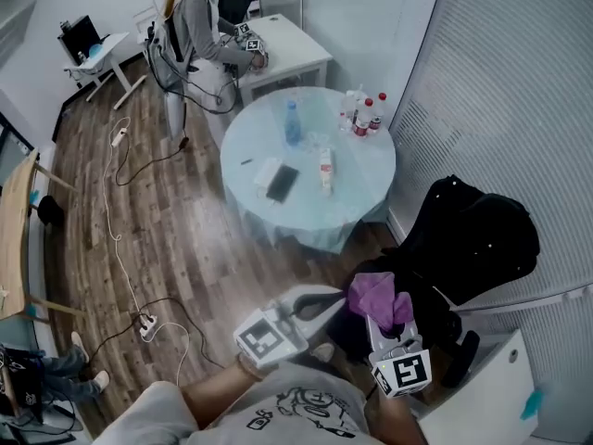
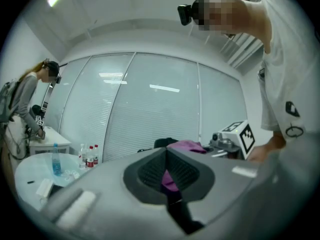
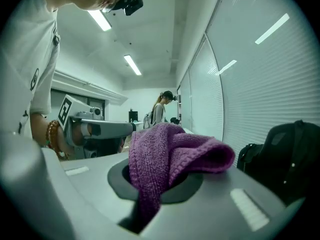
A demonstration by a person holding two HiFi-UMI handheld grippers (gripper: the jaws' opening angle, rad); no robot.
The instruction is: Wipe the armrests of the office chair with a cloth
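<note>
Chair: black office chair (image 1: 482,239) stands at the right against the blinds, just beyond both grippers; its armrests cannot be picked out with certainty among the black shapes.
Worktop: round pale worktop (image 1: 259,137) stands near the chair, toward the middle of the room, carrying bottles (image 1: 363,114); it plays no part in the wiping.
Left gripper: left gripper (image 1: 338,297) points across at the cloth, its tip touching the cloth's left edge.
Right gripper: right gripper (image 1: 389,332) points up toward the chair, with the cloth bunched over its tip.
Cloth: purple knitted cloth (image 1: 380,295) hangs in the air between the two grippers, in front of the chair's lower part; it does not appear to touch the chair.
Left fingers: the fingers (image 2: 150,171) meet at the tips; a strip of purple shows between the pads, so they look closed on a fold of the cloth.
Right fingers: the fingers (image 3: 192,184) are clamped on the cloth, which spills out over them and droops down in front.
Done: cloth is in hand and carried over to the chair.
Left: judging by this, the cloth is being arranged between the grippers; neither armrest has been wiped yet; both remain to do.
</note>
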